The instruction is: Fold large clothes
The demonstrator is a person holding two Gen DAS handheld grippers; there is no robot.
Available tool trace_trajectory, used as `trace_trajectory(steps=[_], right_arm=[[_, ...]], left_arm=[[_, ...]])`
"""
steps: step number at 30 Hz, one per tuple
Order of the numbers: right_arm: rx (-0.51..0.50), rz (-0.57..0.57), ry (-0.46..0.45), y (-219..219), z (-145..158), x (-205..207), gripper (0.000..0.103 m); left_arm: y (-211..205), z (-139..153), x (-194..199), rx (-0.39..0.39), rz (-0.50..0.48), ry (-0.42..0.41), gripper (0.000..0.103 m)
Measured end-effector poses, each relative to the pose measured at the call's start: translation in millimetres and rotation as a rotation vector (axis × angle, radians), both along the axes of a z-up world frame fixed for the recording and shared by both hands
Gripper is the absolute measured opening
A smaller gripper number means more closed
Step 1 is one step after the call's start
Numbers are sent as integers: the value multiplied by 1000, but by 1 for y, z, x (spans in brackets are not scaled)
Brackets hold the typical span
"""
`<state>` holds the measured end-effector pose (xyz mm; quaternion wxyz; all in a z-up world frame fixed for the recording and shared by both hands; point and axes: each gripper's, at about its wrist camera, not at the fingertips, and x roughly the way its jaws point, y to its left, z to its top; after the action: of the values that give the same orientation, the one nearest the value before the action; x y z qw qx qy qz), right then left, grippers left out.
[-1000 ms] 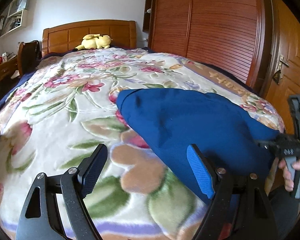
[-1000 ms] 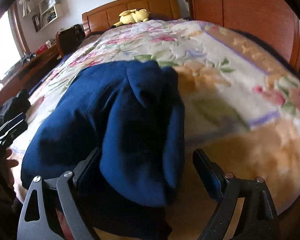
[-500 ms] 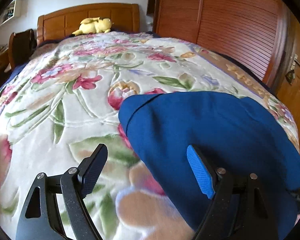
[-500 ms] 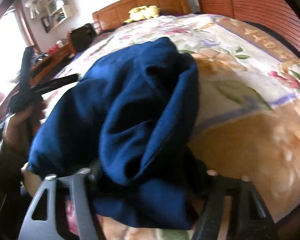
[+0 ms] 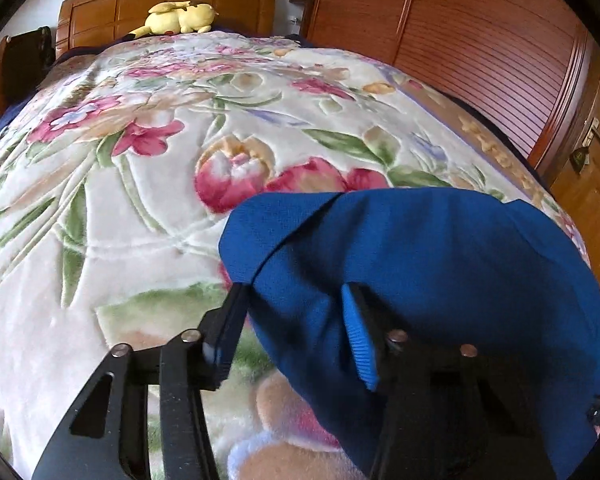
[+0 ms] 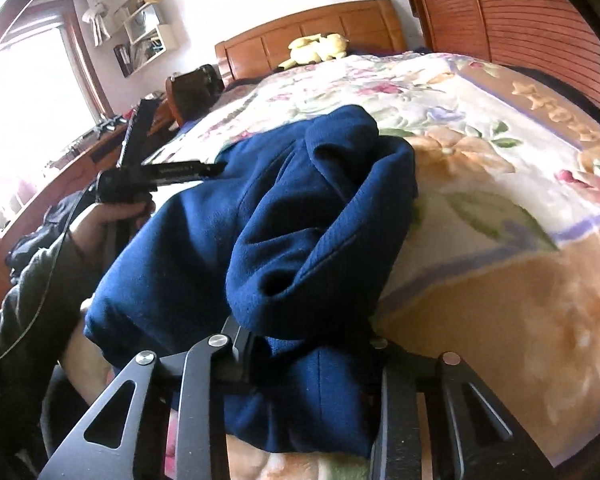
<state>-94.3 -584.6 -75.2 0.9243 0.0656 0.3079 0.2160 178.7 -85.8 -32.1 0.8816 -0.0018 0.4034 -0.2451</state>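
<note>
- Blue garment (image 5: 440, 264), bunched and partly folded, lying on the near end of the bed, on top of the floral blanket (image 5: 132, 208).
- In the right wrist view, seen as a darker heap (image 6: 300, 216) with a thick rolled fold standing up along its right side and a flatter part spreading left.
- Left gripper (image 5: 296, 328) just closing, a folded corner of the garment between its jaws; black left finger against the cloth's edge, blue ribbed pad (image 5: 360, 344) of the other finger pressed into the cloth from the right.
- Right gripper (image 6: 308, 344) just closing too, clamped on the near end of the thick fold; both fingertips buried in the fabric and mostly hidden by it.
- Seen from the right wrist, the left gripper's black frame over the garment's left edge, held by a hand (image 6: 108, 220) coming out of a dark sleeve (image 6: 28, 300).
- Blanket covering the whole bed, cream with pink flowers and green leaves, a tan border at the near edge.
- Yellow plush toy (image 5: 180, 18) at the far end, lying against the wooden headboard (image 5: 168, 0).
- Slatted wooden wardrobe (image 5: 480, 40) along the bed's right side.
- Bright window (image 6: 32, 96) and a wall shelf (image 6: 144, 36) beyond the bed's left side.
</note>
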Motion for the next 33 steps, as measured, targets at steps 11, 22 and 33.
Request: trace_trajectory(steps=[11,22,33], right_arm=[[1,43,-92,-5,8,0,22],[-51,-30,-203,-70,45,14,19],[-200,-264,-268,-227,85,17,19]], left_arm=[[-13,33,-28,92,-26,-119,2],[-88,113,-48,56,-61,-316,2],[-306,155,-27,-7,-237,-381,2]])
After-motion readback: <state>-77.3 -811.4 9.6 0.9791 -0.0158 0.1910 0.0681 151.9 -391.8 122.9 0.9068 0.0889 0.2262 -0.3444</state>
